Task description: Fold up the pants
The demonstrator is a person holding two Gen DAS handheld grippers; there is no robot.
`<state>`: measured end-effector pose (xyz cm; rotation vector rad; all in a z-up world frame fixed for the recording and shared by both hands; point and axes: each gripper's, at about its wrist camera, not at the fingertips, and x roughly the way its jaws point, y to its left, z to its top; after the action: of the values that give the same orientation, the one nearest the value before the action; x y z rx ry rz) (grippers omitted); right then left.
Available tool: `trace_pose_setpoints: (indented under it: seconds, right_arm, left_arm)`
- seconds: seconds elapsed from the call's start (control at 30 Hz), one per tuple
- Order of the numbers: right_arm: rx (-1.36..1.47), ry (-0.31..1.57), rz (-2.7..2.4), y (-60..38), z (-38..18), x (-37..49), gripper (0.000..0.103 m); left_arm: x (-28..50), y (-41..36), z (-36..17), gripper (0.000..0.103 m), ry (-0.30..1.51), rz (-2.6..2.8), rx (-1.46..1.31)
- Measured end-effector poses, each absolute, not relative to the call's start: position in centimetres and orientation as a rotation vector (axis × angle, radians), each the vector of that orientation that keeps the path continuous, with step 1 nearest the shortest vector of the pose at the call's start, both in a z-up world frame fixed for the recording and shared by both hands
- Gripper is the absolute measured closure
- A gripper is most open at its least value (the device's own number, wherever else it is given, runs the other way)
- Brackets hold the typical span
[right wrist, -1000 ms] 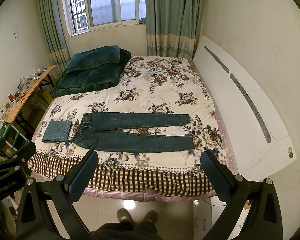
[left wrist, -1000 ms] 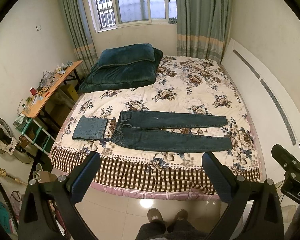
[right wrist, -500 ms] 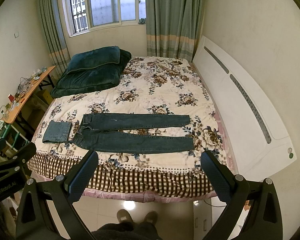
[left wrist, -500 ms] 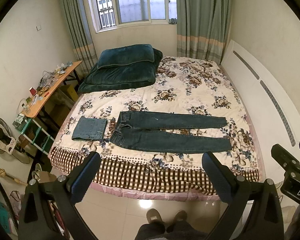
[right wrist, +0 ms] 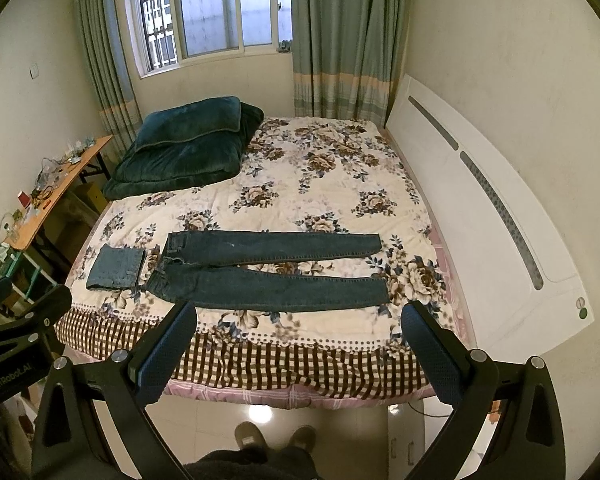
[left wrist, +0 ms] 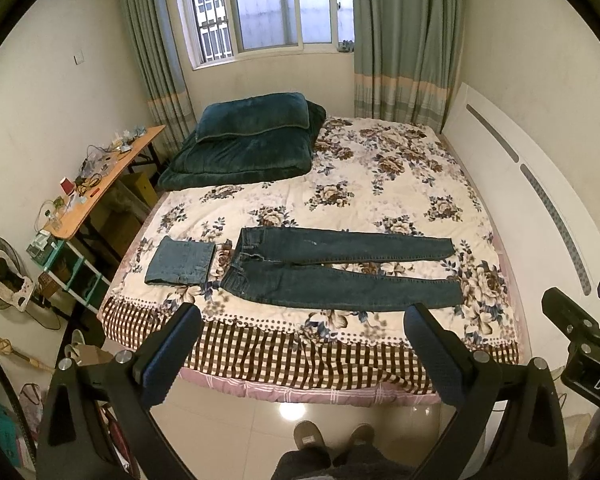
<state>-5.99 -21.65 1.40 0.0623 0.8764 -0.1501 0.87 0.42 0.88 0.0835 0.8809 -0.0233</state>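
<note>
Bedspread [left wrist: 400, 184] carries my pants [left wrist: 340, 268] flat at its near edge, folded jeans [left wrist: 180, 260] at their nine o'clock. Left gripper [left wrist: 300, 344] and right gripper [right wrist: 298, 340] both gape, empty. Only the left view shows the fan [left wrist: 0, 272].

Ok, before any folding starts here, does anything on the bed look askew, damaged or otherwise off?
Nothing stands out. The dark jeans lie flat near the front edge of the bed, legs slightly apart, waist toward the folded lighter denim beside them. Left gripper and right gripper hang short of the bed, jaws open and empty.
</note>
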Motion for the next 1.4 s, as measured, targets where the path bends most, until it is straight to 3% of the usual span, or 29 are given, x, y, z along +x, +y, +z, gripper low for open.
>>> trace_pose_setpoints:
  seconds: [0.83,1.1,1.4]
  right_arm:
    - [0.101,0.87,-0.124,-22.3,-0.2,-4.3,0.0]
    - [0.144,0.896,-0.131,-25.2,-6.9,1.6,0.0]
    - [0.184,1.037,-0.169,-26.8,-16.7,14.1,0.0]
  left_arm:
    - [3.3,-0.7,-0.6,0.0,0.864,0.035,0.062]
    - [9.3,-1.1,-5.9,0.0,0.893,0.141,0.068]
    - [22.8,-0.2,-14.1,0.0,1.024,0.149,0.104]
